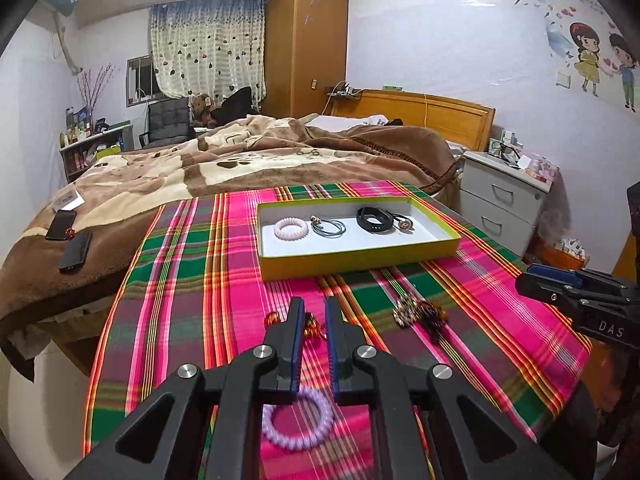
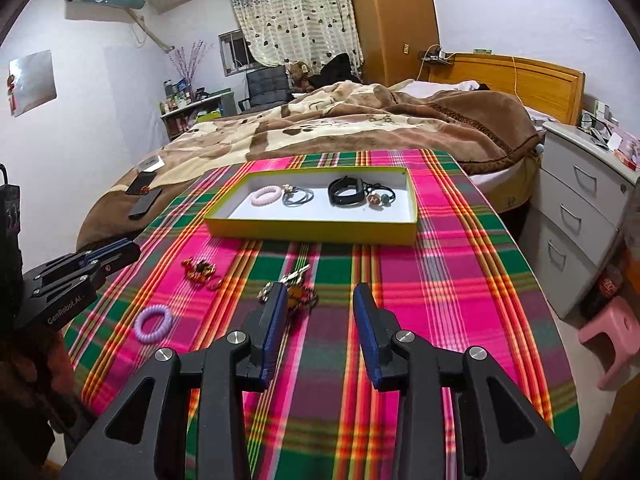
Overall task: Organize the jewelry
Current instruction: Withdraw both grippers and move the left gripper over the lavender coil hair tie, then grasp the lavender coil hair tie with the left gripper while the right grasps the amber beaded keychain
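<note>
Over the near end of the plaid cloth (image 2: pixel 460 280), both tongs hang clear of the surface, tipped gently downward. Left gripper (image 1: pixel 313 322): jaws drawn nearly together, nothing between them; lilac coil band (image 1: pixel 297 420) lies on the cloth under its frame, gold-and-red trinkets (image 1: pixel 310 326) just past the tips. Right gripper (image 2: pixel 320 312): jaws spread wide, empty, amber beaded cluster (image 2: pixel 294 294) by its left pad, probably next to be picked. Farther out, the yellow-rimmed tray (image 2: pixel 312 232) holds a pink coil band (image 2: pixel 264 196), grey hair ties (image 2: pixel 298 197), black strap (image 2: pixel 346 191) and beaded ties (image 2: pixel 378 196) in a row, so sorting looks partway through. Three loose lots remain outside, near the grippers.
</note>
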The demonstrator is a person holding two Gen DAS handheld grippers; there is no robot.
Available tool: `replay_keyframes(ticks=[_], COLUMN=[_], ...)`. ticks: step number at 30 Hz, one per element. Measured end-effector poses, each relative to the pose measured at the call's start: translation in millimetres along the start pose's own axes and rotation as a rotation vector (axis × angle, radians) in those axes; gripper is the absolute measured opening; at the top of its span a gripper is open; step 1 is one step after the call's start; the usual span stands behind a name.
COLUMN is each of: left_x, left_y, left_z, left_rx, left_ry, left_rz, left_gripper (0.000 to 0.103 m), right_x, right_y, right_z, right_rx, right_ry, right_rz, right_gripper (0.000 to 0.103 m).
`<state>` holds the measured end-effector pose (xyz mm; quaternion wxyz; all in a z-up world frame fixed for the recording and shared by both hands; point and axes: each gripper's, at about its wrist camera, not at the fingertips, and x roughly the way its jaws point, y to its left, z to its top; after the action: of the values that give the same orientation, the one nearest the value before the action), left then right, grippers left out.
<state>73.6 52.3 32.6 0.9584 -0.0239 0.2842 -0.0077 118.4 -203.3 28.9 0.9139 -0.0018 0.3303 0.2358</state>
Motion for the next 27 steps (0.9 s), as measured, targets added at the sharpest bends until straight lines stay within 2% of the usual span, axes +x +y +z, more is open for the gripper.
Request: replay_keyframes(ticks=[7,16,21,27], left_x=[-17,-18,-15,-3], left_y=[1,8,12,20], left_z=[-18,-30,-34,-41], left_rx=[-0.015,-0.015,-0.014,-0.025], left_ry=[0.011,0.029,0.041,0.084], left_rz=[-0.012,0.004,0.017,0.028], left_gripper=[0.009,0.01,0.02,0.021], right_x=[-6,-6,-2,7], right_y=[7,11,13,15], right_z=[-17,-23,-24,-25], right_rx=[-0.001,0.001,-0.002,-0.005], right_ry=[0.018,0.034,0.045,0.064], right_rz=[-0.001,0.002,0.008,0.011], right_gripper=[0.035,0.036,0.037,0.038])
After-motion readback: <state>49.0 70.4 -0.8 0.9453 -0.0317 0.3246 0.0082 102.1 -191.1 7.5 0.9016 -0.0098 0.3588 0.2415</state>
